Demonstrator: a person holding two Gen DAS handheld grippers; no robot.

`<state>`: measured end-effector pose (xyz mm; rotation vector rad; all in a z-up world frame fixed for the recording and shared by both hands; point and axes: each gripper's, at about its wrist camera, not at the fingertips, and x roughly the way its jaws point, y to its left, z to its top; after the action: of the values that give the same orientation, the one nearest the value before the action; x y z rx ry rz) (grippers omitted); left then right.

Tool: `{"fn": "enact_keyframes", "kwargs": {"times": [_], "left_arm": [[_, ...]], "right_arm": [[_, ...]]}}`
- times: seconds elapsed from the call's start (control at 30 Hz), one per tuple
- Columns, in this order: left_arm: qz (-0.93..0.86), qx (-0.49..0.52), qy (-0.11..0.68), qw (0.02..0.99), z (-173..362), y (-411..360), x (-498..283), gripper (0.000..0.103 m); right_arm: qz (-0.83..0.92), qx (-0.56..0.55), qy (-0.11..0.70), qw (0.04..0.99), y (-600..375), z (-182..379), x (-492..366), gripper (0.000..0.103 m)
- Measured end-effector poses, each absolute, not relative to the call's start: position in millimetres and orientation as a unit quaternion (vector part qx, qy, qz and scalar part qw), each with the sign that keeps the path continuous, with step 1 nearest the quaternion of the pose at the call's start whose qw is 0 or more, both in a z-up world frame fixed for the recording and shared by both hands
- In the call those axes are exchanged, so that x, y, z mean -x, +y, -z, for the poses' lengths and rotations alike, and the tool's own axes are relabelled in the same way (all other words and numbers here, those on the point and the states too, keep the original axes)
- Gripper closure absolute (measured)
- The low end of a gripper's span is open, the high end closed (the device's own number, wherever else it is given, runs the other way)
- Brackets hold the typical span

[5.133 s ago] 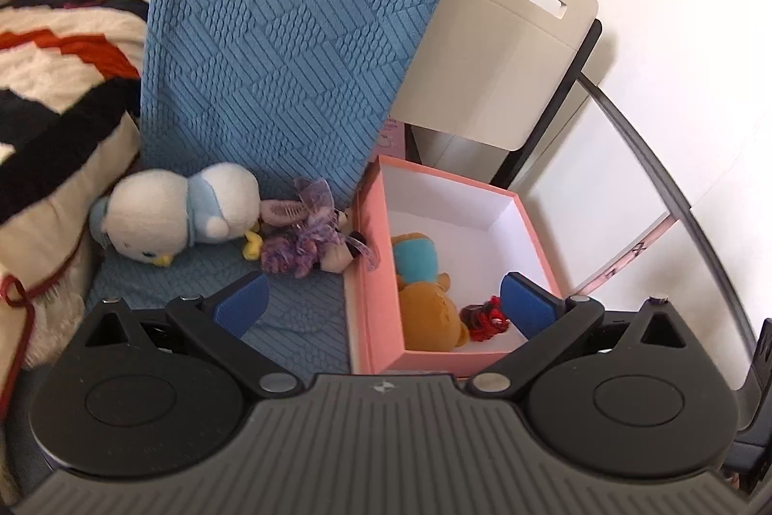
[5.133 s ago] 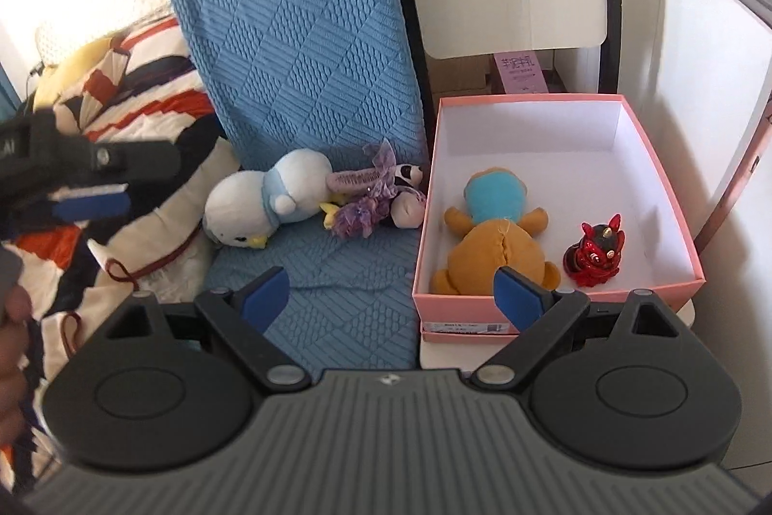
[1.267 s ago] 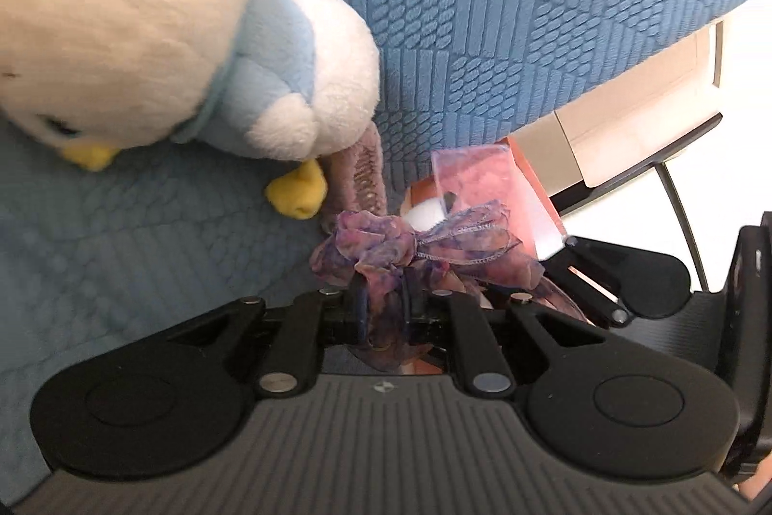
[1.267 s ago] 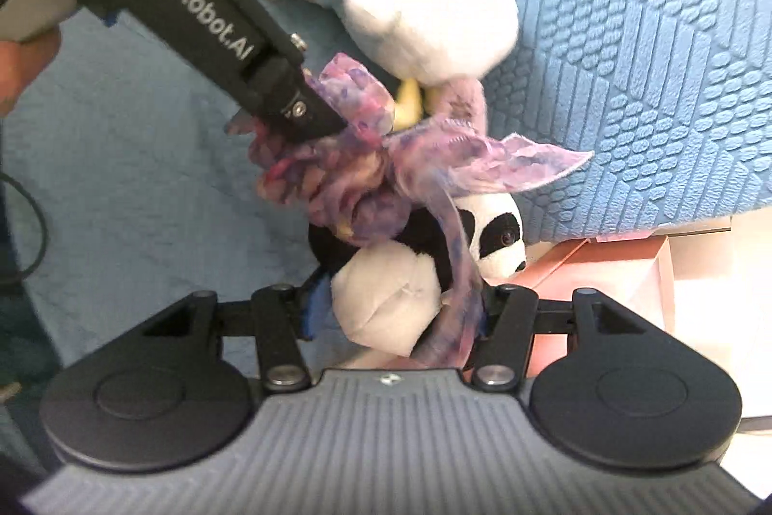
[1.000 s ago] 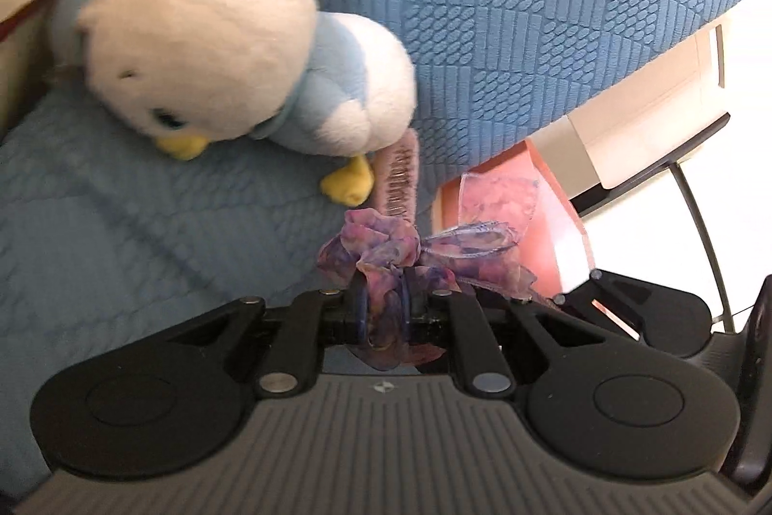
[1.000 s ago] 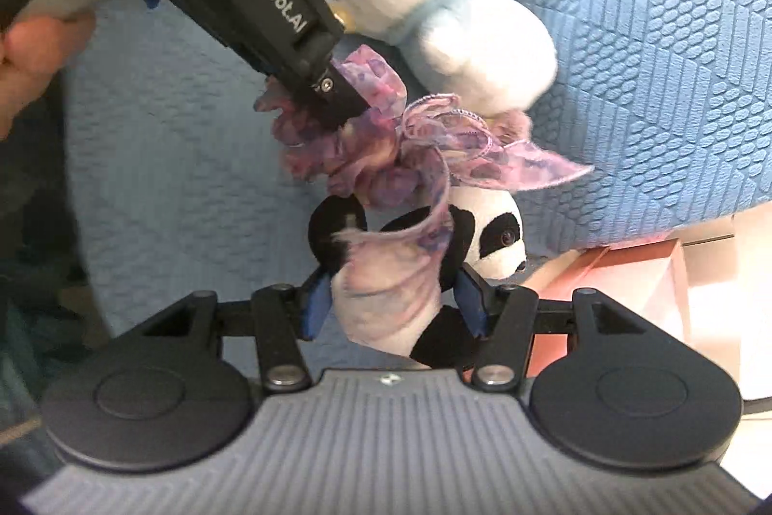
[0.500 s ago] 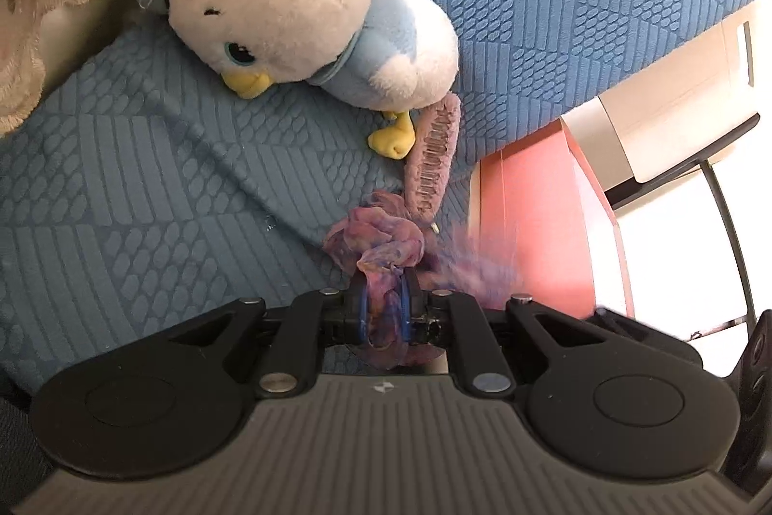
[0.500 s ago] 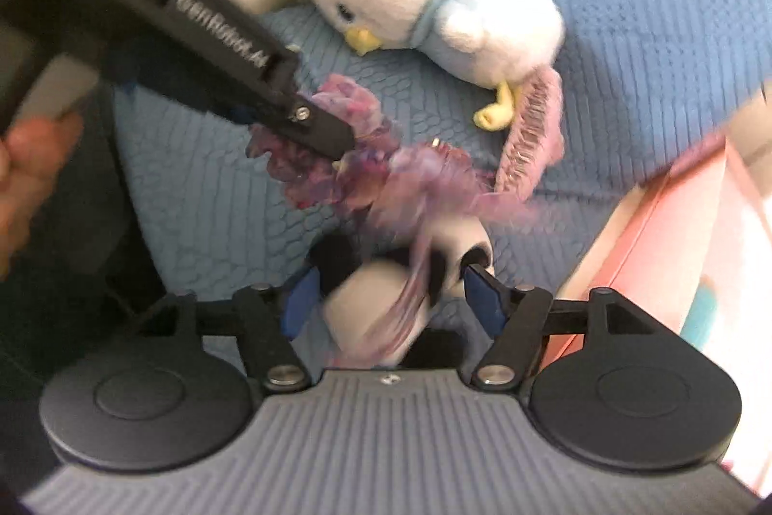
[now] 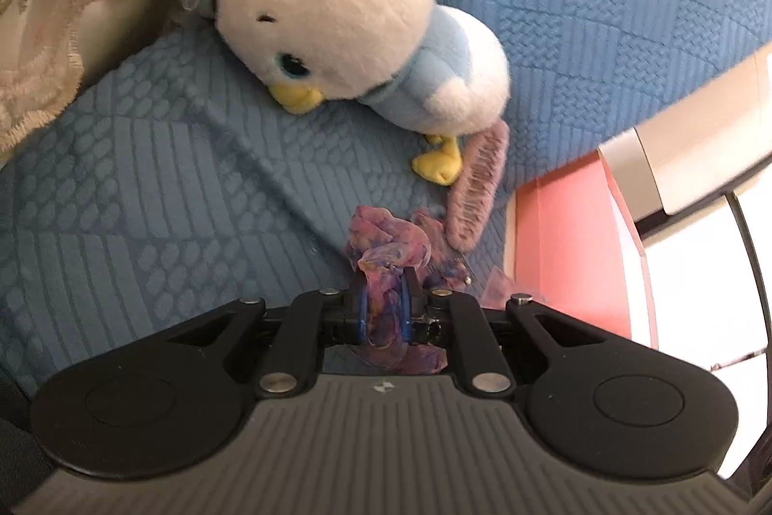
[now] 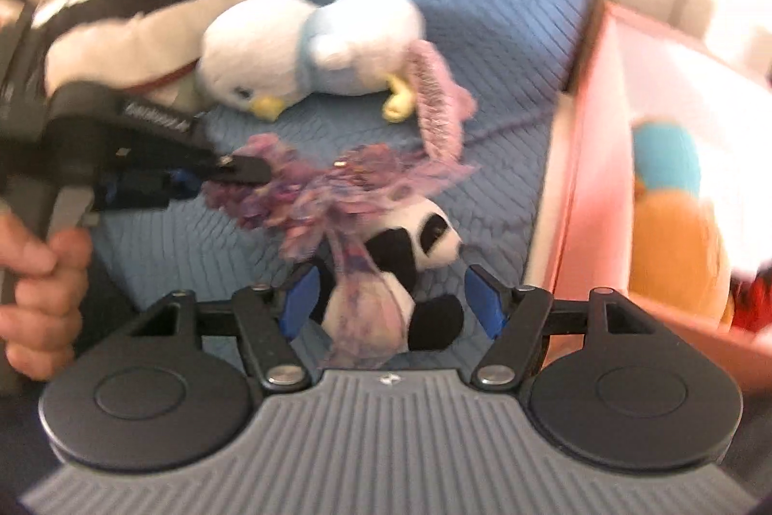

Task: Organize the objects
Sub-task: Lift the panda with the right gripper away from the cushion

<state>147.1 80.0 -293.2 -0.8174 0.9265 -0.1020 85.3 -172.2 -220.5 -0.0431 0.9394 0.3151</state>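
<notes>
The left gripper [image 9: 382, 306] is pinching the purple-pink sheer fabric scrunchie [image 9: 393, 247], its 2 blue pads clamped tight on the gathered cloth just above the blue quilted seat cover [image 9: 144, 196]. The right gripper [image 10: 391, 302] is standing half-wide around the small black-and-white plush panda [image 10: 410, 269], pads apart from it. Beyond, the pink ridged hair clip [image 9: 475, 189] is lying against the white-and-blue plush bird [image 9: 357, 32], beside the pink cardboard box [image 9: 564, 254].

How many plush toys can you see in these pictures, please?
3, perhaps more hidden: a bird lies on the blue cushion, a panda sits between the right gripper fingers, and an orange one lies in the pink box.
</notes>
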Motion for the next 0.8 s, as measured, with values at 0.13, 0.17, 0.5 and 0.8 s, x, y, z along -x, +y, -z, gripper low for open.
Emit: {"fn": "enact_keyframes", "kwargs": {"times": [0.13, 0.17, 0.5, 0.8], "left_arm": [[0.029, 0.398, 0.433, 0.808, 299.8, 88.7, -152.0, 0.088], [0.025, 0.399, 0.434, 0.807, 301.0, 90.0, -153.4, 0.088], [0.020, 0.352, 0.444, 0.824, 299.9, 81.1, -164.0, 0.088], [0.031, 0.332, 0.452, 0.827, 300.3, 72.2, -165.2, 0.088]], "right_arm": [[-0.129, -0.046, 0.441, 0.887, -189.4, 224.8, -78.1, 0.035], [-0.118, -0.061, 0.439, 0.888, -193.1, 226.2, -76.6, 0.036], [-0.060, -0.182, 0.448, 0.874, -198.0, 255.7, -88.5, 0.050], [-0.064, -0.240, 0.441, 0.862, -193.6, 266.0, -89.7, 0.064]]}}
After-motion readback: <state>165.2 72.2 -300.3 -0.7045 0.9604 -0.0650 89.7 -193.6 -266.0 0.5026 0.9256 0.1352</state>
